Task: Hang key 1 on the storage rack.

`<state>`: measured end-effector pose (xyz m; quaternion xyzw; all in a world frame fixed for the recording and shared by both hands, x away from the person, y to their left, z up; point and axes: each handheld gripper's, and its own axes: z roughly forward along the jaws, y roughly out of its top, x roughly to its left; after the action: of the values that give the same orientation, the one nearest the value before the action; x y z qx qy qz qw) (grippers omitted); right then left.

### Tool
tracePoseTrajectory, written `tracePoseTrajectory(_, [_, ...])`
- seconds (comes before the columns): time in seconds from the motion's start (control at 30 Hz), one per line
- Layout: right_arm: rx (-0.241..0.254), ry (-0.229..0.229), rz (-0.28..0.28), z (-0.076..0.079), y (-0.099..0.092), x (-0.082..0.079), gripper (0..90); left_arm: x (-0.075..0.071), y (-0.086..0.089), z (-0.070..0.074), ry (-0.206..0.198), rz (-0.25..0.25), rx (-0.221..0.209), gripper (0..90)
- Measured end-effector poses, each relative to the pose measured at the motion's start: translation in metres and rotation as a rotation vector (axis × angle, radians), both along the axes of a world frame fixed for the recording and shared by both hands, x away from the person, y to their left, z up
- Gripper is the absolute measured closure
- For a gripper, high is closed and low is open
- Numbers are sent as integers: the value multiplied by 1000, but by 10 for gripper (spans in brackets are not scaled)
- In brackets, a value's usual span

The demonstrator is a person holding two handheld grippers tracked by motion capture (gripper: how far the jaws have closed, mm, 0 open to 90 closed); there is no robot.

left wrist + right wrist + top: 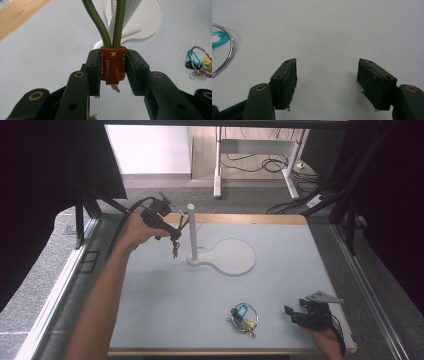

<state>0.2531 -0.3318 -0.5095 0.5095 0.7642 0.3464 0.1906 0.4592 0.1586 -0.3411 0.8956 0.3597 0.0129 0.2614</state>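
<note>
My left gripper (173, 234) is shut on the red-brown leather tag (112, 65) of a keychain with a doubled green cord (106, 27). The cord runs away from the jaws toward the white stand (192, 231), whose upright post rises from a round flat base (234, 256). The gripper hangs above the table just left of the post, and a small piece dangles below it (175, 251). My right gripper (296, 313) rests at the table's front right, open with nothing between its pads (287, 82). A bunch of key rings with coloured tags (243, 317) lies to its left.
The large metal ring (228, 53) and teal tag (218, 40) of that bunch lie to the left in the right gripper view. The same bunch (200, 63) sits at the right in the left gripper view. The table's wooden edge (240, 218) runs along the far side.
</note>
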Motion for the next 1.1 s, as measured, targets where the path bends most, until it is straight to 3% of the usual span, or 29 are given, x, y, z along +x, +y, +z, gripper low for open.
tracePoseTrajectory(0.17, [-1, 0, 2, 0, 0, 0, 322, 0, -3, -7, -14, -1, 2, 659])
tracePoseTrajectory(0.5, [0, -2, 1, 0, -1, 0, 322, -13, -7, -2, -70, -11, 24, 602])
tracePoseTrajectory(0.63, [0, -4, -2, 0, -1, 0, 322, -27, -7, 2, -104, -17, 22, 571])
tracePoseTrajectory(0.93, [9, -15, 7, 3, -2, -2, 323, -58, -1, -2, -114, -39, 6, 493])
tracePoseTrajectory(1.1, [23, -65, 10, 8, -1, -4, 342, -79, 8, -11, -118, -37, -18, 474])
